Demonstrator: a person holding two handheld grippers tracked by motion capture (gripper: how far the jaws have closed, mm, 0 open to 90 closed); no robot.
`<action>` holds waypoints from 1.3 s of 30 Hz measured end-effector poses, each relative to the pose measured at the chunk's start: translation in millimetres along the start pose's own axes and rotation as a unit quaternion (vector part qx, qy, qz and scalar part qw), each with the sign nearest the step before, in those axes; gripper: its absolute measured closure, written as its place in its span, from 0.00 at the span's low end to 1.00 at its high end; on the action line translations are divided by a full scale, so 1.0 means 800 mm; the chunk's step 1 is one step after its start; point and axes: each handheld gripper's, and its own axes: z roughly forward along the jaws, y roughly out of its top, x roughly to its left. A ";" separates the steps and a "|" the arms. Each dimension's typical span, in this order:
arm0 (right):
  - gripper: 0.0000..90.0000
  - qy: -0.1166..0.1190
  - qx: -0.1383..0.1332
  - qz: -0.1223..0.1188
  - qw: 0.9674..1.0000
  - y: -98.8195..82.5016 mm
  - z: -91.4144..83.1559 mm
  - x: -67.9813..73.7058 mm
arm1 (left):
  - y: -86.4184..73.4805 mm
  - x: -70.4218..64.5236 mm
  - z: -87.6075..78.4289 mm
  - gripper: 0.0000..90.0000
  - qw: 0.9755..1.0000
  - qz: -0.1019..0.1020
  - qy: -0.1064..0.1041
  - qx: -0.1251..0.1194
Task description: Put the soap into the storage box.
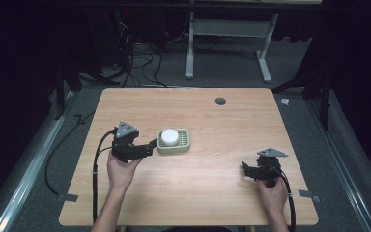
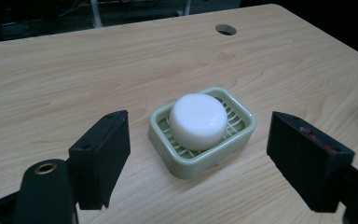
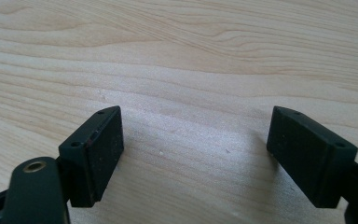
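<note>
The left tongs (image 2: 198, 161) stand wide open — one black jaw at the near left, the other at the near right, neither touching anything. Between them and a little farther off, a pale green soap dish (image 2: 242, 133) sits flat on the wooden bench (image 2: 74, 79), turned at an angle. A round white soap (image 2: 198, 120) rests on the dish's ribbed floor, inside its rim. Far off to the right, a small round hole (image 2: 226, 29) opens in the bench — beyond it the room is dark.
</note>
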 end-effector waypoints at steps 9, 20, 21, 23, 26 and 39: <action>0.22 0.000 0.000 0.000 1.000 0.000 0.000 0.000 | -0.010 0.006 -0.012 0.25 1.000 -0.008 0.005 -0.001; 0.22 0.000 0.000 0.000 1.000 0.000 0.000 0.000 | -0.020 0.007 -0.020 0.25 1.000 -0.012 0.011 0.000; 0.22 0.000 0.000 0.000 1.000 0.000 0.000 0.000 | -0.021 0.007 -0.022 0.25 1.000 -0.011 0.012 0.002; 0.22 0.000 0.000 0.000 1.000 0.000 0.000 0.000 | -0.023 0.007 -0.023 0.25 1.000 -0.013 0.011 0.003; 0.22 0.000 0.000 0.000 1.000 0.000 0.000 0.000 | -0.028 0.007 -0.024 0.25 1.000 -0.016 0.015 0.002; 0.22 0.000 0.000 0.000 1.000 0.000 0.000 0.000 | -0.042 0.009 -0.028 0.25 1.000 -0.021 0.020 0.011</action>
